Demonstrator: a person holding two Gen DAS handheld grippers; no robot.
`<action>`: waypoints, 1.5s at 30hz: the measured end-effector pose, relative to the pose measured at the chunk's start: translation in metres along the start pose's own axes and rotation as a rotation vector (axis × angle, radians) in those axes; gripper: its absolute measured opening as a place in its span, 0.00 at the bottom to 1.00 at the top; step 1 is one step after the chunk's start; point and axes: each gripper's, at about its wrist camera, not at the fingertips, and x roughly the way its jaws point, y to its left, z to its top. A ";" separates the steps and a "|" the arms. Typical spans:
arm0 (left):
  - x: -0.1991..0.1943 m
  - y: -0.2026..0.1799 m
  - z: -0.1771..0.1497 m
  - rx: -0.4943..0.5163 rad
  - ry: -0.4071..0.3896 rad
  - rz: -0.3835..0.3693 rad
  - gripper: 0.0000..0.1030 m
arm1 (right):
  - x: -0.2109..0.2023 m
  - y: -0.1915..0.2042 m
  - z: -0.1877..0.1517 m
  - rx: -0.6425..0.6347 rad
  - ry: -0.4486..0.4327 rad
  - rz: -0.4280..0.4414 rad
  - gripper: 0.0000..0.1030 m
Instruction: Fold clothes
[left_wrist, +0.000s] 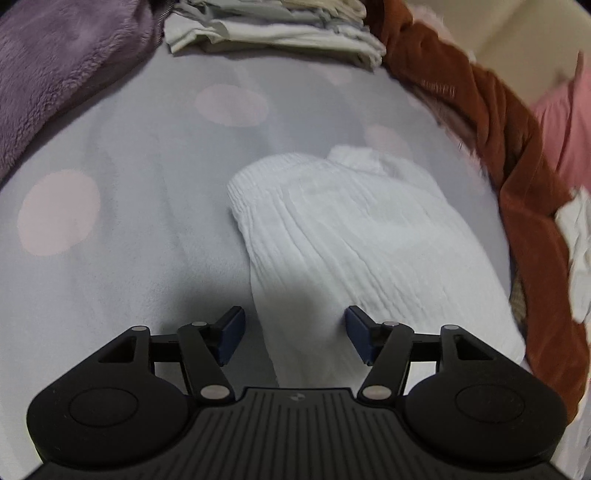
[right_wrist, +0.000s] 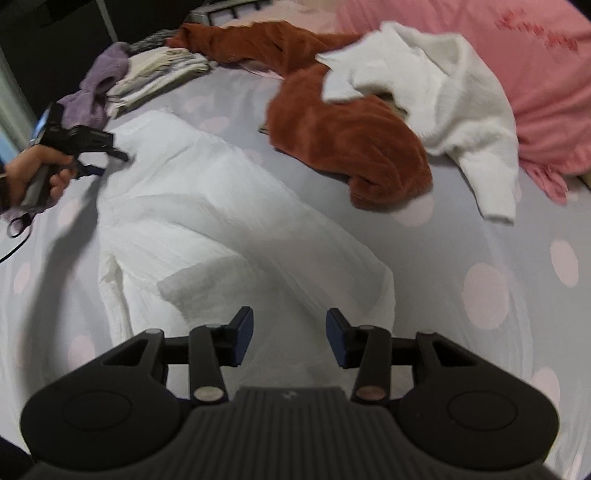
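A white ribbed garment (left_wrist: 351, 240) lies partly folded on the grey bedsheet with pale pink dots (left_wrist: 129, 184). In the left wrist view my left gripper (left_wrist: 295, 332) hovers over the garment's near end, jaws open, with nothing pinched. The right wrist view shows the same garment (right_wrist: 207, 206) spread wide, a folded flap near its lower edge. My right gripper (right_wrist: 290, 334) stands open just above that edge, with cloth below the gap but not gripped. At the far left a hand holds the left gripper (right_wrist: 107, 162) at the garment's upper corner.
A rust-brown fleece garment (right_wrist: 332, 140) and a white fluffy sweater (right_wrist: 461, 103) lie at the back right, against a pink blanket (right_wrist: 524, 55). A stack of folded clothes (right_wrist: 159, 77) and a purple fleece (right_wrist: 107, 70) sit at the back left. The rust-brown garment (left_wrist: 517, 155) borders the white one.
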 end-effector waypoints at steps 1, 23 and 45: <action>0.001 0.004 -0.001 -0.016 -0.017 -0.021 0.62 | 0.001 0.000 -0.001 -0.003 0.002 0.002 0.46; -0.051 0.051 0.131 -0.176 -0.305 -0.048 0.07 | 0.024 0.023 0.008 -0.035 0.018 0.076 0.46; -0.101 -0.060 -0.142 0.181 0.114 -0.359 0.29 | 0.029 0.101 -0.044 -0.292 0.090 0.223 0.47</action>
